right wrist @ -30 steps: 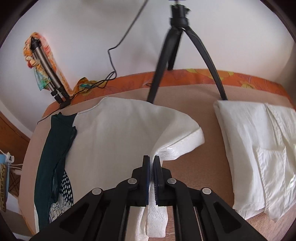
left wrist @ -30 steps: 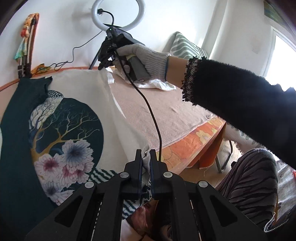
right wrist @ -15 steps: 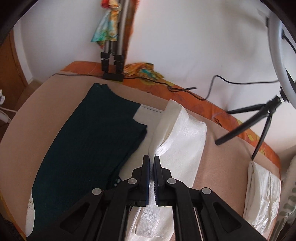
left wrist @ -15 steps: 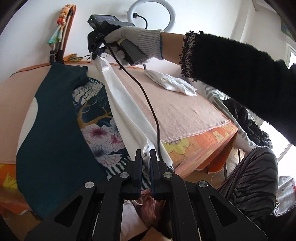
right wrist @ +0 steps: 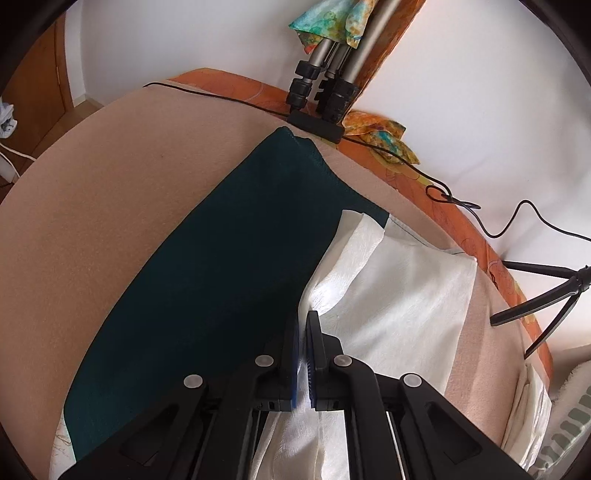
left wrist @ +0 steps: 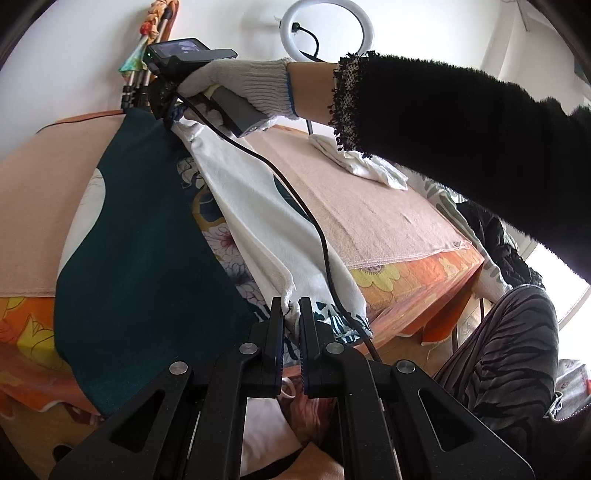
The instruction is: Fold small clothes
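We hold the left gripper [left wrist: 291,310] low at the near edge of the table [left wrist: 369,206], its jaws nearly closed on a bunched white corner of the shirt [left wrist: 258,206]. Our right hand [left wrist: 240,86], in a knitted glove, reaches across at the far end, arm in a fuzzy black sleeve, gripping the handle of the right gripper [right wrist: 303,325], whose jaws pinch a white fold of the same shirt [right wrist: 388,295].

The left wrist view alone shows the flower print along the shirt's middle, the ring light [left wrist: 327,33] against the wall and a folded white garment [left wrist: 358,162] farther back. The right wrist view alone shows the tripod legs [right wrist: 325,92] standing at the table's far edge and a thin black cable [right wrist: 461,203] trailing along it.

The shirt lies lengthwise on the table, its white flap lifted over the dark teal panel. The table covering is a matte pinkish cloth with an orange flowered border.
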`<act>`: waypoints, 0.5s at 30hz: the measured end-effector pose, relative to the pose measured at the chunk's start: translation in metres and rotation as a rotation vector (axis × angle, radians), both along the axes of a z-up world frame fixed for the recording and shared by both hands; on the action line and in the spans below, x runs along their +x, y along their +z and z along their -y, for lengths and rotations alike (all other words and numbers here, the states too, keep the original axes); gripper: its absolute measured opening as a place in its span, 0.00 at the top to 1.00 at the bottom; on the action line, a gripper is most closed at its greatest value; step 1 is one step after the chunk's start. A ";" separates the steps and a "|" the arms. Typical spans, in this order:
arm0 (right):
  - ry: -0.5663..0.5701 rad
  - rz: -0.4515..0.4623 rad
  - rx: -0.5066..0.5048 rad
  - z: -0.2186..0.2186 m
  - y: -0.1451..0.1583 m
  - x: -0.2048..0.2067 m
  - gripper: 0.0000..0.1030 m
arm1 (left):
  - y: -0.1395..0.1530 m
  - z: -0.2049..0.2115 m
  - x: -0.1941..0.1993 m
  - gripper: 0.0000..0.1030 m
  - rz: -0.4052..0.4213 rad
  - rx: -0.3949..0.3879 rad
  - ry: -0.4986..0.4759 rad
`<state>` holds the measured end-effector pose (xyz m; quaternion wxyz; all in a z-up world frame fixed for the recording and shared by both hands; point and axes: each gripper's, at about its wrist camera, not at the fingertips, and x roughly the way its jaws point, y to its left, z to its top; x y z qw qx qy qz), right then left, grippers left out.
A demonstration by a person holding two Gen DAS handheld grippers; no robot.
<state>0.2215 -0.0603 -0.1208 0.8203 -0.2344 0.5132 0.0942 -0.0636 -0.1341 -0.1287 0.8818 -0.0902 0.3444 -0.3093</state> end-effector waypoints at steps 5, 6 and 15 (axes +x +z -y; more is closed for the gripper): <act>-0.004 -0.007 0.219 0.016 0.028 -0.010 0.61 | 0.009 -0.004 -0.008 0.83 -0.001 0.024 -0.013; -0.005 0.005 0.253 0.022 0.037 -0.015 0.60 | 0.012 -0.007 -0.010 0.82 0.008 0.024 -0.014; -0.104 0.084 0.496 0.127 0.111 -0.099 0.57 | 0.035 -0.065 -0.013 0.72 0.057 0.073 0.033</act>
